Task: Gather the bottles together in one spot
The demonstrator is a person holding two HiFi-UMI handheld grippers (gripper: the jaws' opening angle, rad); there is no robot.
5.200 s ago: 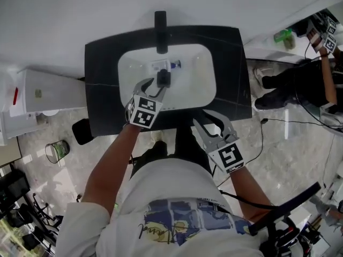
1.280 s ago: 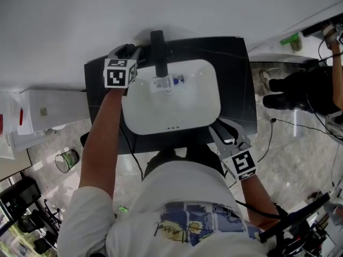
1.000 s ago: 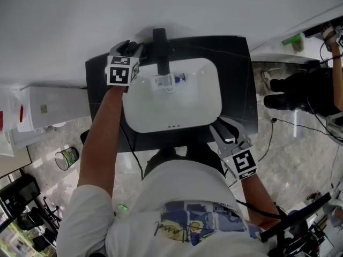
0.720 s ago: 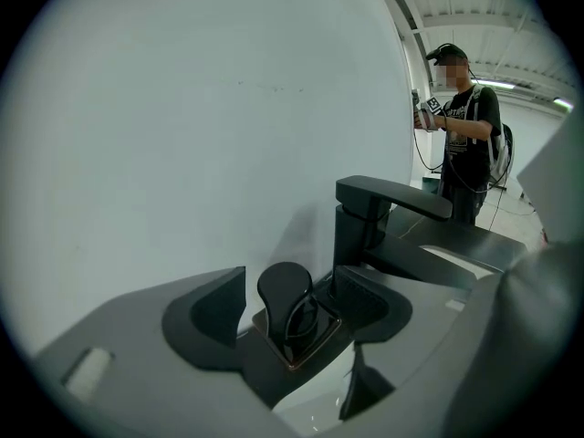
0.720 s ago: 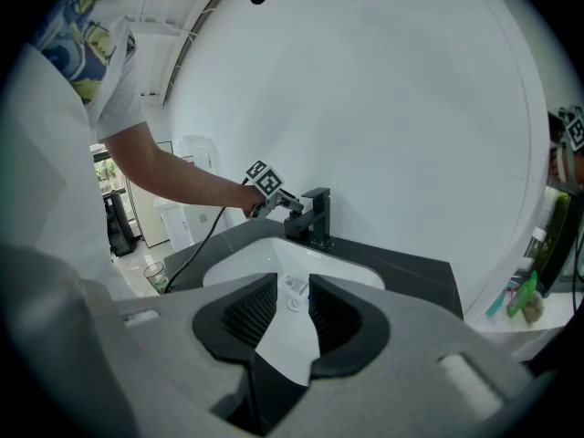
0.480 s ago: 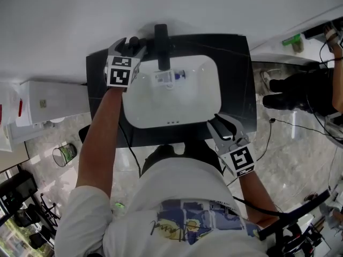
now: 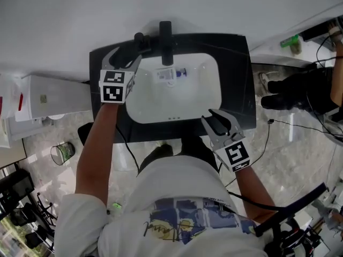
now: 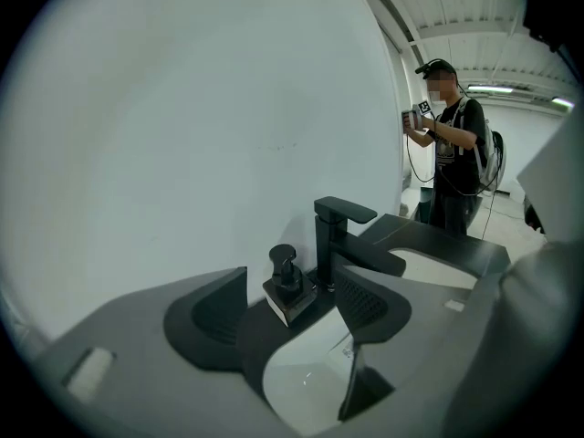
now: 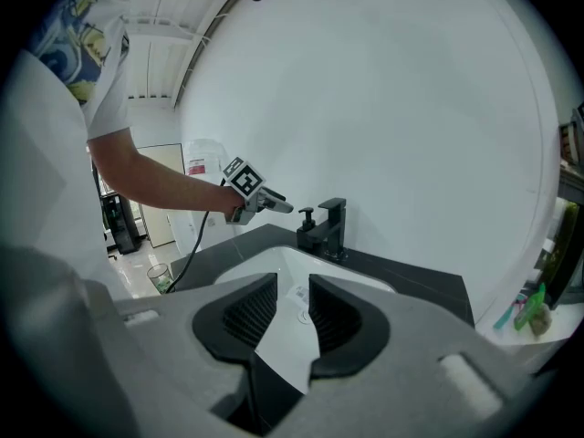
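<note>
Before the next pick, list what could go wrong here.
1. The pump bottle stands just ahead of the left gripper, whose jaws have just been opening, empty; a careless swing could tip it into the basin.
2. The small bottle lies flat on the curved basin floor, so the right gripper may push it along rather than grip it.

The person wears a white short-sleeved T-shirt (image 7: 177,189) with a blue and yellow print (image 7: 182,218) and dark script on it. The left gripper (image 7: 128,52) and right gripper (image 7: 215,119) are grey with black ribbed pads (image 9: 248,310). Each carries a cube (image 7: 112,87) of black-and-white square markers and trails a thin black cable (image 7: 242,198).
</note>
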